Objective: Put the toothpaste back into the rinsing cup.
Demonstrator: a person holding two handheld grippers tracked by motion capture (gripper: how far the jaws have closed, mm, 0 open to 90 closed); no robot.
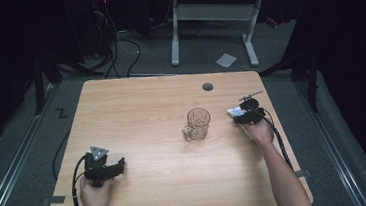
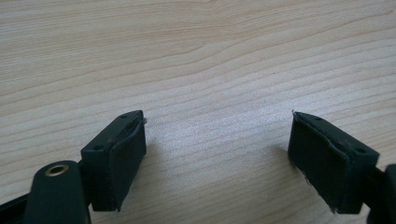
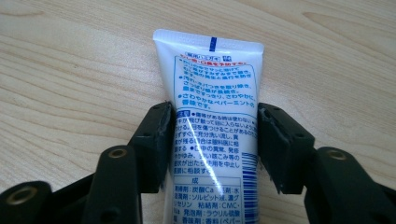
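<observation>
Toothpaste tube (image 3: 212, 116) lying flat on the counter (image 1: 149, 136), at about three o'clock from the glass mug (image 1: 197, 124) and near the counter's right edge. We see the right tongs (image 3: 212, 140) straddling the tube's flat body, both pads at its edges, the left pad touching and the right one touching or just shy of it; we judge the grip as barely begun. The left tongs (image 2: 217, 158) rest released over bare wood at about eight o'clock from the mug, with nothing between them. The risks we judge: the tube is soft and glossy, so an edge-on squeeze may buckle it or let it slide out on lifting. A hard squeeze may also force paste toward the cap. A swing toward nine o'clock could strike the mug.
</observation>
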